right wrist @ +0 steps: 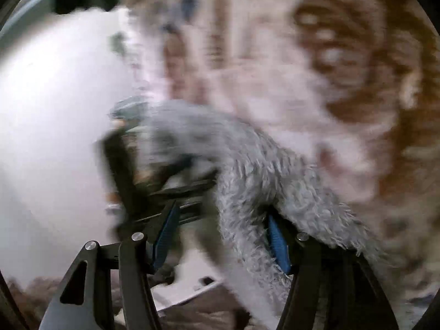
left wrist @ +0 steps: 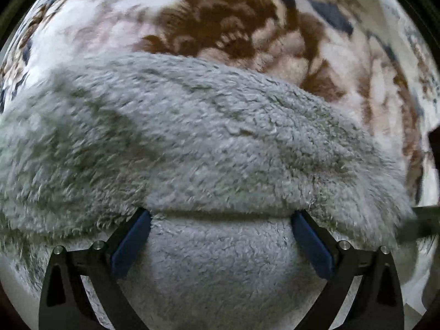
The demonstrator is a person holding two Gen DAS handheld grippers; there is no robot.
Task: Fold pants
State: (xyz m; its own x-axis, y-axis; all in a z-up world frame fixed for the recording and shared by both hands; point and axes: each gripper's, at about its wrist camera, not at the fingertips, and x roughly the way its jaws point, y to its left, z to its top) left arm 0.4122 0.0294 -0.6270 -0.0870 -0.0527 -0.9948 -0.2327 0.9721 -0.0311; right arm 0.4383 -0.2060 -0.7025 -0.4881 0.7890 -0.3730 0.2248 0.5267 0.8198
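lying across a flower-patterned blanket [left wrist: 225, 22], the grey fleece pants [left wrist: 209, 137] are seen bunched into a thick fold, with a rounded hump of the same fabric pushed up between the blue pads of the left gripper [left wrist: 220, 220]. its jaws are spread wide around that hump and the fingertips are sunk into the pile at either side; whether the cloth is truly pinched cannot be told. the downward pose is judged to serve laying the folded layer flat on the blanket. in the blurred right wrist view, a strip of the pants [right wrist: 247, 181] is draped between the fingers of the right gripper [right wrist: 222, 220] and over its right pad, the jaws standing partly parted; a firm hold cannot be confirmed. the left gripper's dark frame [right wrist: 132, 170] is glimpsed just beyond, suggesting both ends of one edge are being brought down together.
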